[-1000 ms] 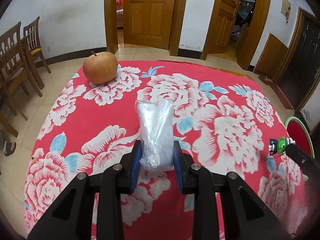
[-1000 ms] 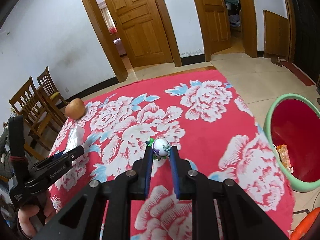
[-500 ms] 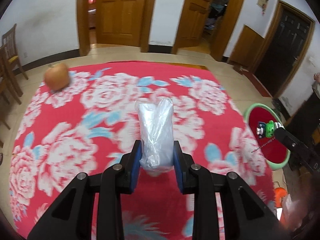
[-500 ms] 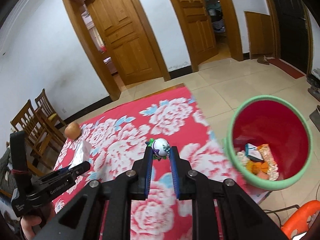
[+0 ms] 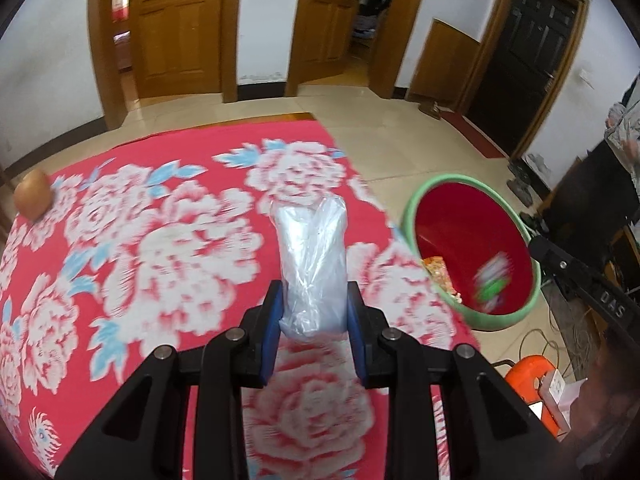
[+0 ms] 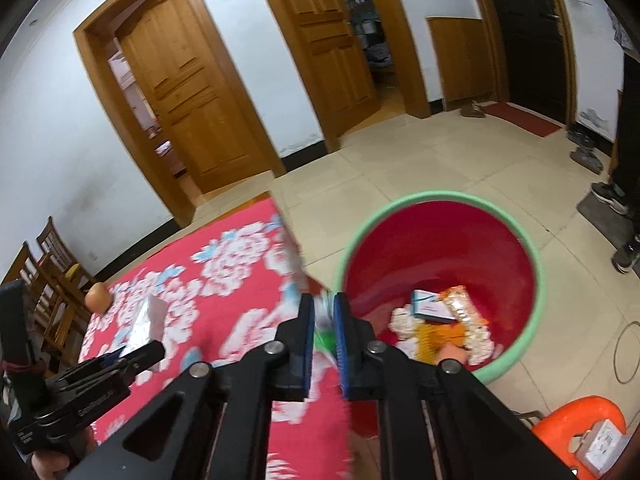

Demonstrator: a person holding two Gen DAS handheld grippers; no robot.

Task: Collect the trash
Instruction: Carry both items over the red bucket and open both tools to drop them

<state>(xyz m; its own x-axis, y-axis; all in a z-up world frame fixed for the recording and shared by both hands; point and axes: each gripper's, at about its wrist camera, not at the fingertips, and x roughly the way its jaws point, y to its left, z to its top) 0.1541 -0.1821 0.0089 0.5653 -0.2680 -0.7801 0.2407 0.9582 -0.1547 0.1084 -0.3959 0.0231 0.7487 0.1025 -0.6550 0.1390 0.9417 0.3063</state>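
Two hand-held grippers: both are over the right end of the table, near the bin on the floor.
Left hand-held gripper [image 5: 314, 286]: its blue pads pinch a clear plastic bag [image 5: 312, 248] from both sides. The bag stands upright out of the jaws, above the table.
Right hand-held gripper [image 6: 324, 300]: its jaws are closing and stand almost together. It points down past the table edge towards the bin.
Small green-and-white thing [image 6: 324, 334]: it shows as a blur in the narrow gap between the right pads. Whether the pads press on it cannot be told. In the left wrist view a green-and-white blur [image 5: 490, 280] lies against the bin's red inside, close to the right tool's tip.
Table [image 5: 160, 240]: it is covered with a red cloth printed with white flowers and blue leaves.
Bin [image 6: 440, 194]: it has a green rim and a red inside, and stands on the tiled floor just beside the table's right edge.
Trash in the bin [image 6: 440, 312]: a small box and orange and white wrappers lie at the bottom.
Apple [image 5: 33, 199]: it sits at the table's far left edge, well apart from both tools.
Orange stool [image 6: 580, 416]: it is on the floor near the bin.
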